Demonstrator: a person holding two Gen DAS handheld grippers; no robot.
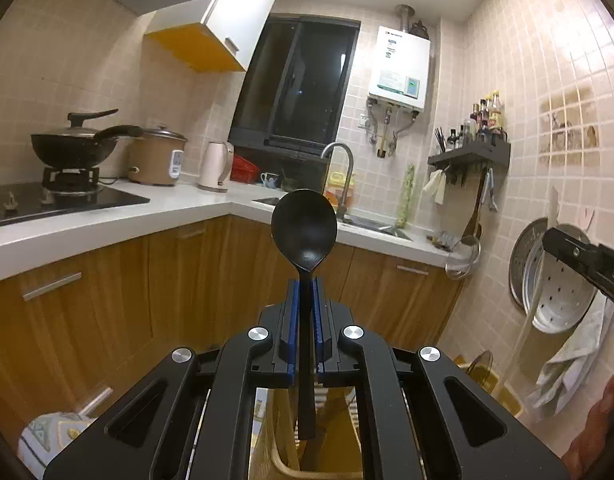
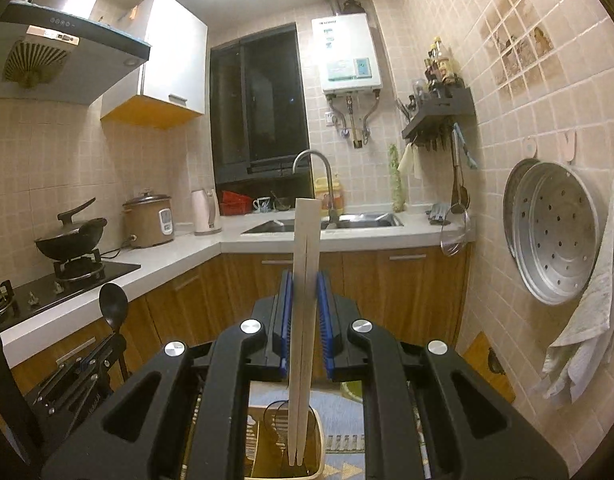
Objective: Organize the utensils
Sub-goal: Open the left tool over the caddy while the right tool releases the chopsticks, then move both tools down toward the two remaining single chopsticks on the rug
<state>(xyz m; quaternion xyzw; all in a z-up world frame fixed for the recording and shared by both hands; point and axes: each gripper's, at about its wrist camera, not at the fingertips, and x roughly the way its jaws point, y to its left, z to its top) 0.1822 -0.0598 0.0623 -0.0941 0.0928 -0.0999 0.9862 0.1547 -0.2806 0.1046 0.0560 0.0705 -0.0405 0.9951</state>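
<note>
The black spoon (image 1: pixel 305 232) stands upright in the left hand-held gripper (image 1: pixel 305 300), whose blue-padded jaws are pressed together on its slim handle just under the bowl. The bowl rises above the fingertips, and the handle's lower end hangs down past the gripper body over a pale, slatted utensil holder (image 1: pixel 283 440) seen below. In the right wrist view the same spoon (image 2: pixel 113 304) and left hand-held gripper (image 2: pixel 107 344) show at the lower left, the spoon upright there too.

The right hand-held gripper (image 2: pixel 305 292) is clamped on a pair of pale wooden chopsticks (image 2: pixel 305 280), held side by side and near vertical. Their blunt ends stick up above the blue pads (image 2: pixel 285 308), while the tapered tips reach down into the translucent utensil holder (image 2: pixel 319 432) directly beneath the gripper. A tip of the right hand-held gripper (image 1: pixel 583 260) enters the left wrist view at the right edge.

Beyond the two tools, an L-shaped white tabletop (image 2: pixel 179 256) runs over wood-fronted cabinets. On it sit a black wok (image 1: pixel 73 148) with a lid on a gas burner, a brown rice cooker (image 1: pixel 155 156), a pale electric kettle (image 1: pixel 215 166) and a steel sink with a curved faucet (image 2: pixel 319 180). A dark window (image 2: pixel 259 100) sits behind the sink, a white water heater (image 2: pixel 347 56) beside it on the tiled wall. A black wall shelf (image 2: pixel 443 114) carries bottles and hung utensils, and a perforated metal steamer tray (image 2: pixel 555 232) hangs on the right-hand wall next to a cloth (image 2: pixel 587 312).
</note>
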